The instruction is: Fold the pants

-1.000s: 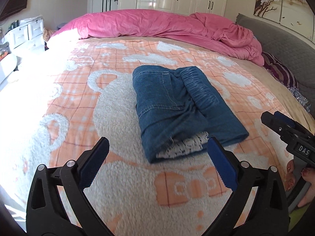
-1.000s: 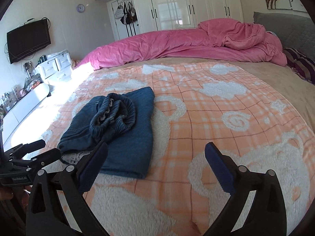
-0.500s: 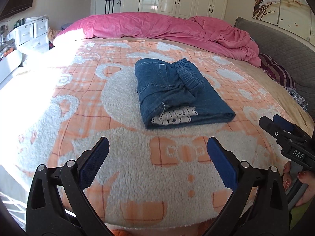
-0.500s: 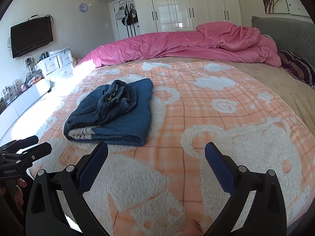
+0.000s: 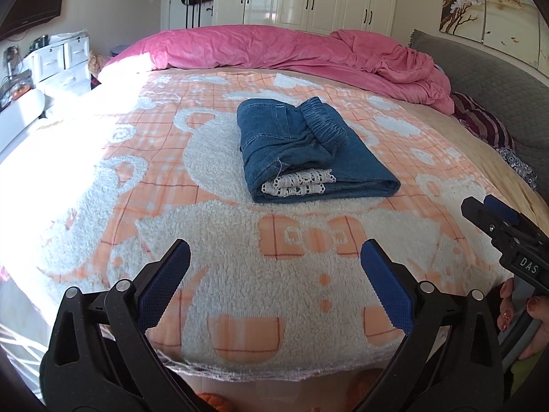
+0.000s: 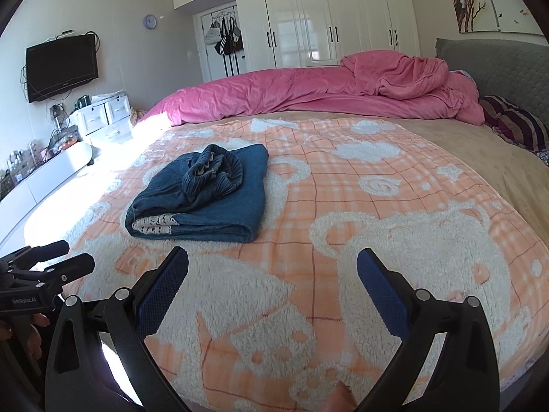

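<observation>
Pants (image 5: 308,151) lie folded in a compact stack mid-bed on the orange bear blanket (image 5: 308,274). Risk, as judged: the bunched waistband on top sits loose and could slump open if the bed is jostled. Left hand-held gripper (image 5: 274,274) and right hand-held gripper (image 6: 272,281) both spread wide, empty, near the bed's edge, well apart from the stack.

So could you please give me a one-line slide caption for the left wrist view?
Folded denim pants on the bear-print blanket, left gripper open.
</observation>
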A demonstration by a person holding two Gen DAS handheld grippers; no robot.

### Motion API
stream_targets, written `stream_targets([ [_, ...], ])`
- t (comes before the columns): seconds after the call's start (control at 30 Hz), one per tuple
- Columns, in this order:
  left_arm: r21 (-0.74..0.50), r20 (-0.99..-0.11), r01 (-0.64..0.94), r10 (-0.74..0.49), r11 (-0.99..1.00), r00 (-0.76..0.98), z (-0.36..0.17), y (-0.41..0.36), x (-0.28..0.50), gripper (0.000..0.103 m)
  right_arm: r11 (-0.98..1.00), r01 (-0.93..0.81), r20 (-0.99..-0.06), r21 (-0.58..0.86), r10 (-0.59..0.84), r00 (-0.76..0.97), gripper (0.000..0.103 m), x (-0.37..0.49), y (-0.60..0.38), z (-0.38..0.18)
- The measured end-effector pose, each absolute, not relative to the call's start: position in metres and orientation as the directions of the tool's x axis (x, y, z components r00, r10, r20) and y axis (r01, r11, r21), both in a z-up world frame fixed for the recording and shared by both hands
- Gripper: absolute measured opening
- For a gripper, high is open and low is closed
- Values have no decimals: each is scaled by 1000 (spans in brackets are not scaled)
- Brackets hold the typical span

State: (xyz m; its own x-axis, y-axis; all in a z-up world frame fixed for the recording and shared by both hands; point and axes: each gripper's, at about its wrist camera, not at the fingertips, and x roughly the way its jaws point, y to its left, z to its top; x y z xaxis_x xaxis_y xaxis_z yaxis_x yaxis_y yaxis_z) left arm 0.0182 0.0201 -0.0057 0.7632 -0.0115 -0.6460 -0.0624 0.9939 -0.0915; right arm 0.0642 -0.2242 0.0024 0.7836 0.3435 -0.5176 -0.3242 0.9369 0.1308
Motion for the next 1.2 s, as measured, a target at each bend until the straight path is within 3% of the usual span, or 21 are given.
stream_targets([
  [0.3, -89, -653, -64, -10, 994, 757, -10, 14, 1, 93, 937, -323, -509, 131, 343, 790, 98, 52, -228, 2],
  [0.67, -83, -624, -53, -10, 995, 782, -5, 6, -16, 93, 934, -330, -433, 138, 357, 828, 98, 32, -233, 14],
  [1.2, -99, -654, -60, -20, 993, 756, -15, 8, -13, 93, 938, -329, -516, 103, 334, 789, 98, 32, -220, 0],
])
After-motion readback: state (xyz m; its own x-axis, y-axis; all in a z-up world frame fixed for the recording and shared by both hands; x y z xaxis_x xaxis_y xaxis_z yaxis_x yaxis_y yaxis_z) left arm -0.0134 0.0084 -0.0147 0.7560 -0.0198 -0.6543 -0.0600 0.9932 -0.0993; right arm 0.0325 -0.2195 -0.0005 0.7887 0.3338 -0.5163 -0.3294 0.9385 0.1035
